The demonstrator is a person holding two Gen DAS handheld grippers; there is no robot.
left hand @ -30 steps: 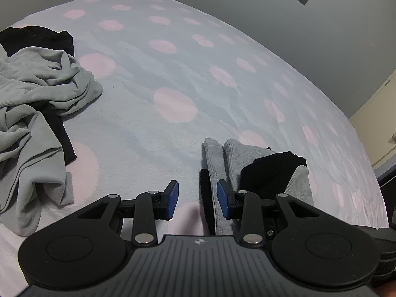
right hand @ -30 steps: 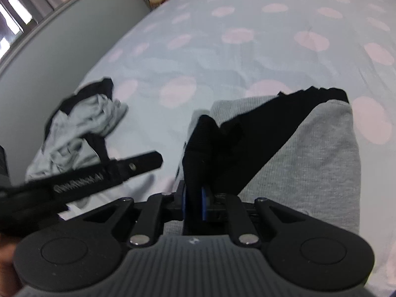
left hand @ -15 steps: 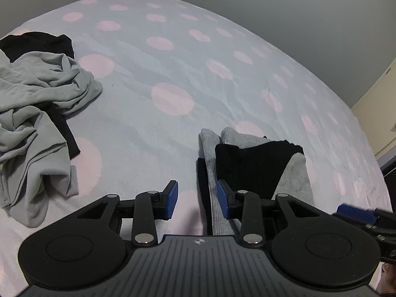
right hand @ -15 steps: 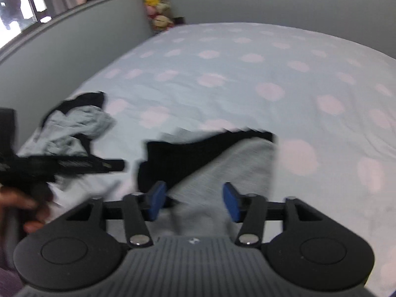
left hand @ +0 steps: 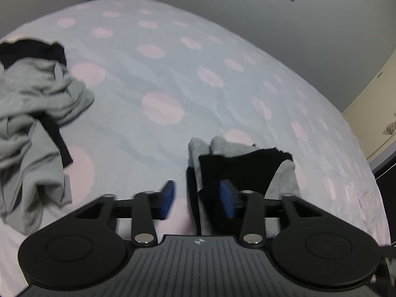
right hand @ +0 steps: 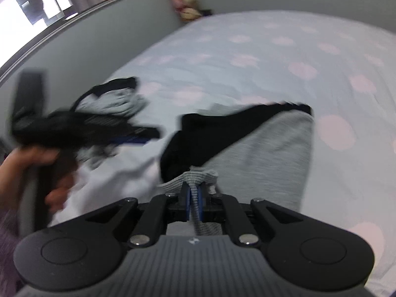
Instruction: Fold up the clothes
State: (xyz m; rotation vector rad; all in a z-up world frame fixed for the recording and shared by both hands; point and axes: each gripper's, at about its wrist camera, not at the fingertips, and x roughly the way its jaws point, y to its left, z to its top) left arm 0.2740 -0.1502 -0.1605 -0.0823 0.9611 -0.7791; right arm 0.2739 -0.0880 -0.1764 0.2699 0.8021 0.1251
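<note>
Right wrist: tongs (right hand: 194, 199) closing, angled down, pinching grey garment's hem (right hand: 195, 175).

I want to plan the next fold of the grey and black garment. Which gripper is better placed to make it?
Right, probably. The right gripper is closing on the grey ribbed hem of the garment; the left gripper is opening, pressing nothing.
</note>
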